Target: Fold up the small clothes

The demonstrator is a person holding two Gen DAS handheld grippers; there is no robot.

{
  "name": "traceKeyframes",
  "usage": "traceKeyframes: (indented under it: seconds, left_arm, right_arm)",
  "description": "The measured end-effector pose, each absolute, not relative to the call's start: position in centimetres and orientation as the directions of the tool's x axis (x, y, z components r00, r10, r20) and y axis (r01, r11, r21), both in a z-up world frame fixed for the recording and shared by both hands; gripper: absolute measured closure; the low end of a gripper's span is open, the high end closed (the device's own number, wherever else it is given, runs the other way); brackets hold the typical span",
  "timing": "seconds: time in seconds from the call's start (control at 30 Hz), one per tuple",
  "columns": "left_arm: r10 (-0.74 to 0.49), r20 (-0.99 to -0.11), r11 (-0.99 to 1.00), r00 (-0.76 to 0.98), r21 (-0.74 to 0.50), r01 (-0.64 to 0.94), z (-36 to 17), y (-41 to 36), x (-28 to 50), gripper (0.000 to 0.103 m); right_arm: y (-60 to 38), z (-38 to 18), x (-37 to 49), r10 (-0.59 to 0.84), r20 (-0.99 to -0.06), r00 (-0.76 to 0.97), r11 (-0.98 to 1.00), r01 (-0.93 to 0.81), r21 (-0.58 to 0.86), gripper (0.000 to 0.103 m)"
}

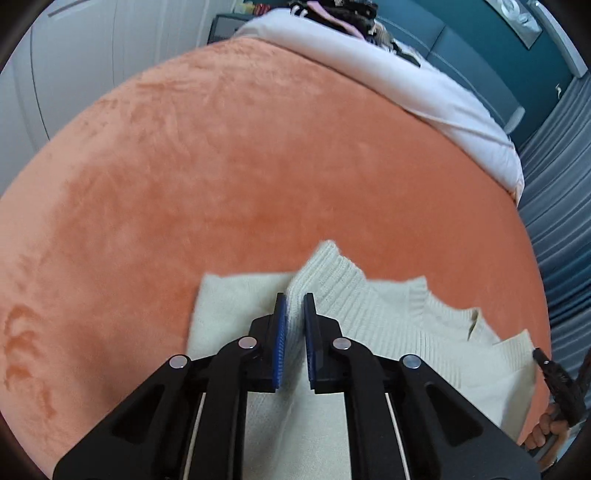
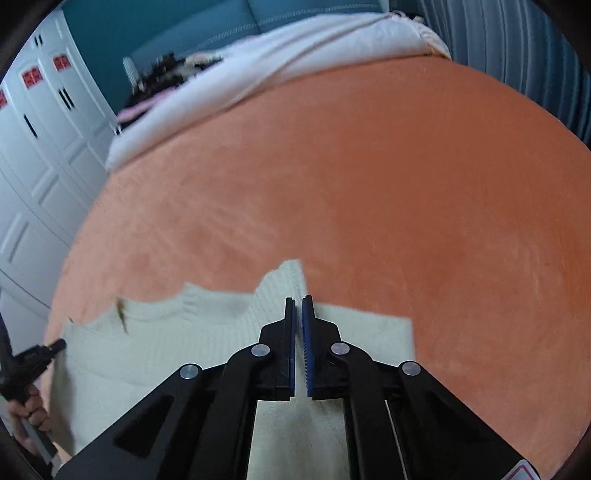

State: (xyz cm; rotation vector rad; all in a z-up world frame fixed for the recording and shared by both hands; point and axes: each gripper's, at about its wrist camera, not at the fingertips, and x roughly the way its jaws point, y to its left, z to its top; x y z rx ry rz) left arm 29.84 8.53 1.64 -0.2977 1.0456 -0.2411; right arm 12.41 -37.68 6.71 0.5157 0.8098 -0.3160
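A cream knit sweater (image 1: 369,321) lies on the orange blanket (image 1: 258,166); it also shows in the right wrist view (image 2: 184,332). My left gripper (image 1: 294,299) is shut on a ribbed sleeve cuff (image 1: 328,266) of the sweater, with fabric pinched between the blue pads. My right gripper (image 2: 299,301) is shut on the other ribbed cuff (image 2: 284,284). Both cuffs stand up a little from the sweater body. The ribbed neckline (image 1: 421,299) lies between the two grippers. The other gripper shows at each view's edge, as in the left wrist view (image 1: 554,373).
The orange blanket (image 2: 369,184) covers the bed. A white duvet (image 1: 424,92) and a pile of dark clothes (image 1: 343,14) lie at the far end. White wardrobe doors (image 2: 37,147) stand at the side. A teal wall (image 1: 480,37) is behind.
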Motion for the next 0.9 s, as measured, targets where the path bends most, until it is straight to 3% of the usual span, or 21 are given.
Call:
traceKeyframes:
  seconds: [0.03, 0.13, 0.23, 0.3, 0.33, 0.37, 0.47, 0.63, 0.8, 0.9]
  left_arm:
    - [-0.317, -0.818, 0.938, 0.480, -0.347, 0.029, 1.3, 8.9, 30.2, 0.095]
    - [-0.270, -0.874, 0.952, 0.405, -0.305, -0.022, -2.5, 9.1, 31.8, 0.094]
    - [-0.263, -0.855, 0.955, 0.447, -0.296, -0.003, -1.9, 8.9, 31.2, 0.089]
    - [-0.260, -0.847, 0.956, 0.463, -0.292, 0.003, -0.4, 9.3, 30.0, 0.075]
    - [-0.248, -0.834, 0.959, 0.492, -0.285, 0.000, 0.7, 9.8, 28.8, 0.058]
    - [-0.249, -0.811, 0.957, 0.529, -0.291, 0.004, 1.8, 10.5, 27.4, 0.045]
    - [-0.264, -0.784, 0.949, 0.562, -0.314, 0.008, 3.5, 12.4, 22.9, 0.030]
    - [-0.327, -0.809, 0.887, 0.489, -0.441, -0.137, 0.2, 16.2, 17.5, 0.027]
    - [-0.384, -0.764, 0.795, 0.519, -0.559, -0.235, -2.1, 17.6, 14.8, 0.025]
    - [-0.378, -0.758, 0.782, 0.532, -0.569, -0.255, -2.3, 17.1, 15.5, 0.015]
  right_arm:
    - [-38.5, 6.1, 12.3, -0.097, -0.758, 0.645, 0.821, 0.483, 0.305, 0.099]
    - [-40.8, -1.1, 13.4, -0.070, -0.891, 0.448, 0.792, 0.569, 0.224, 0.101]
    - [-39.8, 0.5, 13.0, -0.119, -0.869, 0.480, 0.800, 0.565, 0.202, 0.100]
    - [-38.5, 3.2, 12.3, -0.171, -0.848, 0.502, 0.797, 0.577, 0.181, 0.098]
    - [-37.5, 4.6, 11.8, -0.199, -0.823, 0.532, 0.805, 0.567, 0.172, 0.087]
    - [-36.0, 6.1, 11.2, -0.200, -0.798, 0.569, 0.822, 0.540, 0.179, 0.086]
    - [-31.1, 7.8, 11.3, -0.061, -0.787, 0.614, 0.894, 0.384, 0.230, 0.086]
    - [-22.1, 6.1, 12.8, 0.158, -0.808, 0.568, 0.924, 0.204, 0.324, 0.100]
    - [-17.8, 4.1, 14.6, 0.156, -0.857, 0.492, 0.943, 0.183, 0.277, 0.103]
    - [-17.8, 1.2, 14.9, 0.173, -0.879, 0.444, 0.933, 0.211, 0.291, 0.103]
